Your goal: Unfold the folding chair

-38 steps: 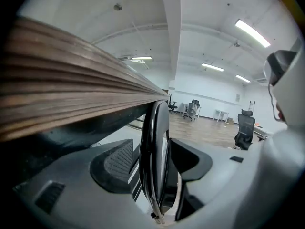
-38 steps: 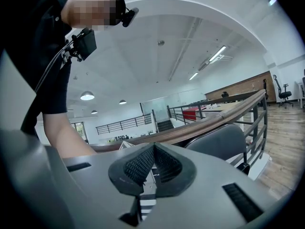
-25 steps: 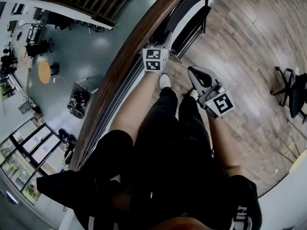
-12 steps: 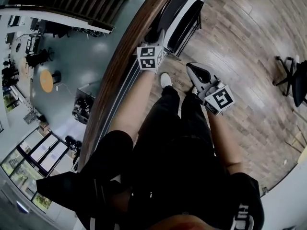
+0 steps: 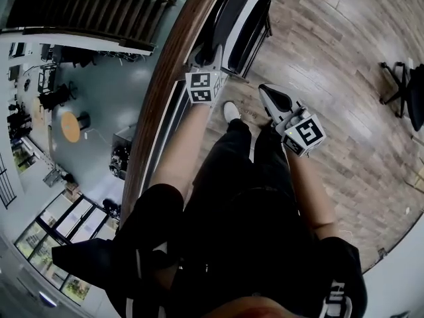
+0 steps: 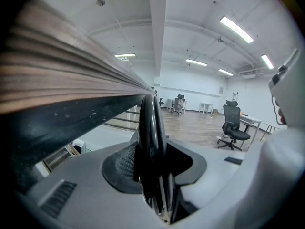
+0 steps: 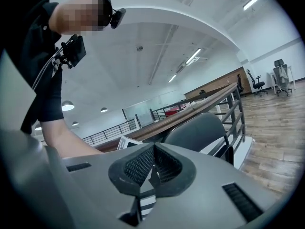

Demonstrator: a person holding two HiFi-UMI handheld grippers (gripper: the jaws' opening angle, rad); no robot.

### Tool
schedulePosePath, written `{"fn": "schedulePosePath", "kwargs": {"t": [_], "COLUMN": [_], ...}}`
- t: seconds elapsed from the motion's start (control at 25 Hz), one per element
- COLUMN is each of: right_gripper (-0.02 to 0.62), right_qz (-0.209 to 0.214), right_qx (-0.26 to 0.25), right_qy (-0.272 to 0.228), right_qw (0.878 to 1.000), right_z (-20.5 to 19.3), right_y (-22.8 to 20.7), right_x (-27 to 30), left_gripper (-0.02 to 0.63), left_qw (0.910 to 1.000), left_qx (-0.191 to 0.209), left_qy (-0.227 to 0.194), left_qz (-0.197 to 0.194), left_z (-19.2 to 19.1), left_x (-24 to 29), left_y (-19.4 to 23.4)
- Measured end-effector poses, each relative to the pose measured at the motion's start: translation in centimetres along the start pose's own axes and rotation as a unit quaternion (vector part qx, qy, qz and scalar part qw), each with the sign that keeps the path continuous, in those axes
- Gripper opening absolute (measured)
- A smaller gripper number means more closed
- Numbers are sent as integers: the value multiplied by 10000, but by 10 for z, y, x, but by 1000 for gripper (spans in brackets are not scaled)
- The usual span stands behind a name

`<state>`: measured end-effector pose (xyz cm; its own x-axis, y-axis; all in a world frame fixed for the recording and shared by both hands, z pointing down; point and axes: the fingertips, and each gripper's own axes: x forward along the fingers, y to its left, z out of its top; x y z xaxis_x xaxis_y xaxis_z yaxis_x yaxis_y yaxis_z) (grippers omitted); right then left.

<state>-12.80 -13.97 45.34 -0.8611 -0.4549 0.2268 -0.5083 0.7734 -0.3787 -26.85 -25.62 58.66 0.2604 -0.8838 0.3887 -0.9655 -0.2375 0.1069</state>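
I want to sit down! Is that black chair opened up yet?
Folded. The chair stands flat beside the wooden railing, its seat and back close together.

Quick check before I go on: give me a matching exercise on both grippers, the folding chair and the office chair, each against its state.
1 left gripper
2 right gripper
3 folding chair
4 office chair

A jaws together, empty
B folded, beside the railing
C stands off on the wood floor
D black chair frame between jaws

Pairs: 1-D, 2-A, 3-B, 4-C. The left gripper's jaws are closing.
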Motion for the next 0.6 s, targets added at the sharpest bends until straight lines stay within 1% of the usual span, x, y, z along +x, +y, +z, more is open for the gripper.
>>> {"fn": "schedulePosePath", "kwargs": {"t": [0.2,0.36,0.48,0.6], "right_gripper": [-6,-6,-6,-6], "right_qz": [-29,-214,-443,-787], "right_qx": [221,372,522,720], "right_qy": [-60,-70,-20,109], "right_qw": [9997,9991,9977,9942], "right_z": [-8,-11,-17,-30], "right_y": [-10,-28,-46,-71], "right_x": [-6,-11,-16,-23], "left_gripper": [118,114,109,104], "left_qw": [9999,9996,9993,9988], "left_qx": [-7,62,90,120], "left_qy": [-8,35,52,82], "left_qz": [-162,-282,-348,-464], "left_z": [-2,1,2,2], "left_x": [0,-1,-3,-6], "left_y": [-37,-62,-77,-96]}}
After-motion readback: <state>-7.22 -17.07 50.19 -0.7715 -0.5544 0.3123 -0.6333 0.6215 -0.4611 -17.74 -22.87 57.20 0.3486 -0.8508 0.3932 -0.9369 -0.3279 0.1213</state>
